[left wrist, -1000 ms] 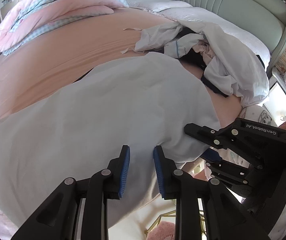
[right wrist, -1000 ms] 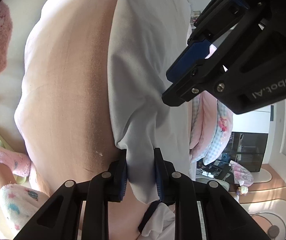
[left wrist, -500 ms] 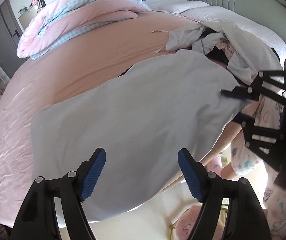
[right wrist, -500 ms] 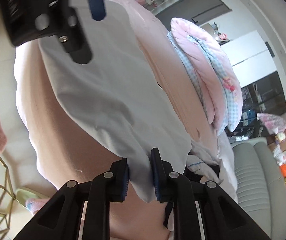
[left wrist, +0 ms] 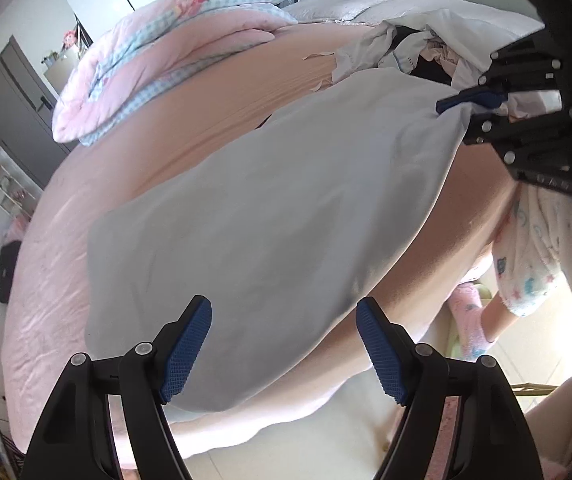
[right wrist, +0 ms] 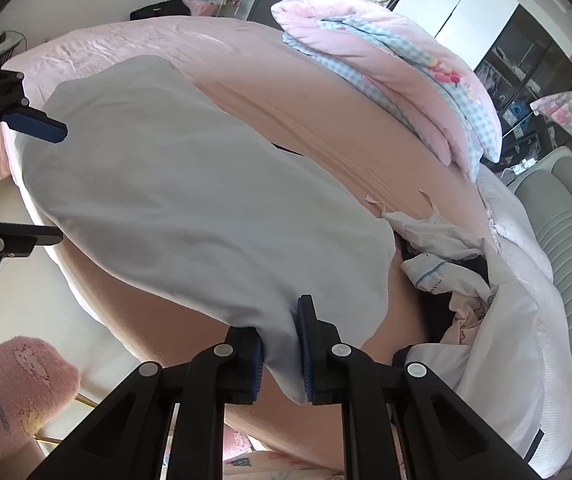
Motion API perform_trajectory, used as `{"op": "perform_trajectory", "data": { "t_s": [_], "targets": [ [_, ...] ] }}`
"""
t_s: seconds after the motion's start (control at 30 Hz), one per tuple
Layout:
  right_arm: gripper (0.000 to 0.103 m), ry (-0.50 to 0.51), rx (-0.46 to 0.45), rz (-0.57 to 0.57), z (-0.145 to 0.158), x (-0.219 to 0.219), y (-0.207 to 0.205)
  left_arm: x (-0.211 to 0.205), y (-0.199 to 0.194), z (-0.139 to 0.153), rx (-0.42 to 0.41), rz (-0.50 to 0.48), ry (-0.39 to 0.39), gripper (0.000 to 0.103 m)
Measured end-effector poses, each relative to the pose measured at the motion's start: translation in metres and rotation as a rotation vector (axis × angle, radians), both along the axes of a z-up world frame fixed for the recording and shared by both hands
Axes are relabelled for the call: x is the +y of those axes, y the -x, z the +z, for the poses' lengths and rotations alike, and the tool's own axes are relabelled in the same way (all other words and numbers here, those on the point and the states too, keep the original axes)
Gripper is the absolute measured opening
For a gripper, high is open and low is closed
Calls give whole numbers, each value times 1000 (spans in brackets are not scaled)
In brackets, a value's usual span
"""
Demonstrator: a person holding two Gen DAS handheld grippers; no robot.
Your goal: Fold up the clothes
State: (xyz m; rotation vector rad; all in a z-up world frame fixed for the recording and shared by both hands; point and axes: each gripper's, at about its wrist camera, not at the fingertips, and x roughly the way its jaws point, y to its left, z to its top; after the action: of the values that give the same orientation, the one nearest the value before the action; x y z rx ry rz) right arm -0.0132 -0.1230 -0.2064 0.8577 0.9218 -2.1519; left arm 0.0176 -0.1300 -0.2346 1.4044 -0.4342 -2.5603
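One pale grey-blue garment is lying spread across the near part of the bed, its near edge draping over the mattress side. The right gripper is pinching one corner of this garment between its blue pads, jaws nearly together and having just been closing a little further on the cloth, with the fabric bunching up between the fingers. The left gripper is hovering over the opposite end of the garment with its jaws standing wide apart, gripping nothing; the cloth is showing between the fingertips but I cannot tell whether the pads are touching it. Beneath the garment a peach-pink bedsheet is covering the mattress. Beyond it a heap of unfolded white and dark clothes is sitting near the pale green headboard, and a folded pink and blue-checked quilt is resting at the far side.
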Motion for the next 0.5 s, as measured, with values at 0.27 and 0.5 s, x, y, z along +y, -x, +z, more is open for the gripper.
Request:
{"op": "perform_trajectory", "data": {
  "t_s": [0.27,0.5],
  "targets": [
    [13,21,-14,-25,16,-4,9,-1,-1,-19,-10,6,132,74],
    [13,-3,-8,-21,18,-9,12,-21,-16,-23,30,90,236,74]
  ]
}}
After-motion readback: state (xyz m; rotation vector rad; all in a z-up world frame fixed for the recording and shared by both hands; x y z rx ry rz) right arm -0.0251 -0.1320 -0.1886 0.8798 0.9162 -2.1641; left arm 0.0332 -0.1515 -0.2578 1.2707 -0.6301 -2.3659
